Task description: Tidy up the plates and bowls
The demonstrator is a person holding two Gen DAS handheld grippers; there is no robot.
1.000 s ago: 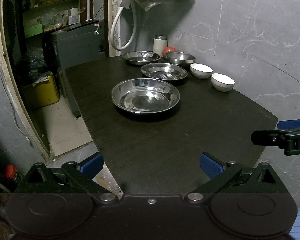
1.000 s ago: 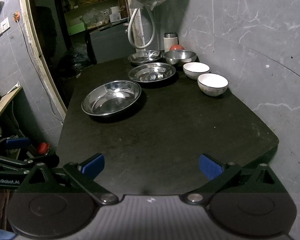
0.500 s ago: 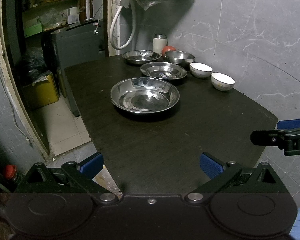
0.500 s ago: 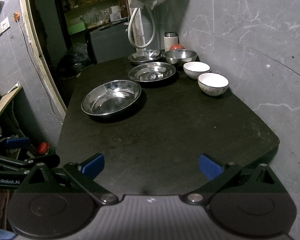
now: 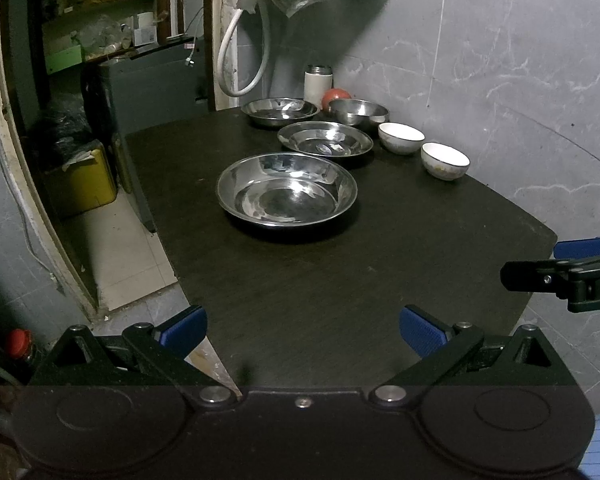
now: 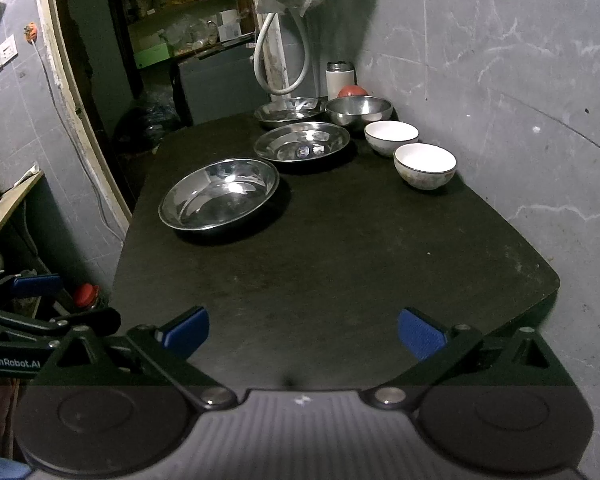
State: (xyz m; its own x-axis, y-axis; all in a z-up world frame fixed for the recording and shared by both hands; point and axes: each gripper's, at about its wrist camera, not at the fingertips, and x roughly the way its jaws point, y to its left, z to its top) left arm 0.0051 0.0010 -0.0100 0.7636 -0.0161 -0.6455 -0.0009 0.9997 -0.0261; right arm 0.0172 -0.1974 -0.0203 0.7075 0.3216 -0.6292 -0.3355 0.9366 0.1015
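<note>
Item: nearest steel plate [image 5: 286, 190], far ahead of our left claw [image 5: 302, 330], left of our right claw [image 6: 303, 332]; left is nearer. Both claws wide open, empty, over the table [image 5: 340, 280] near edge.

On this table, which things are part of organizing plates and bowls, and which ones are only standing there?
Part of the job:
- three steel plates
- steel bowl
- two white bowls

Only standing there:
- white flask
- red round object
- hose
</note>
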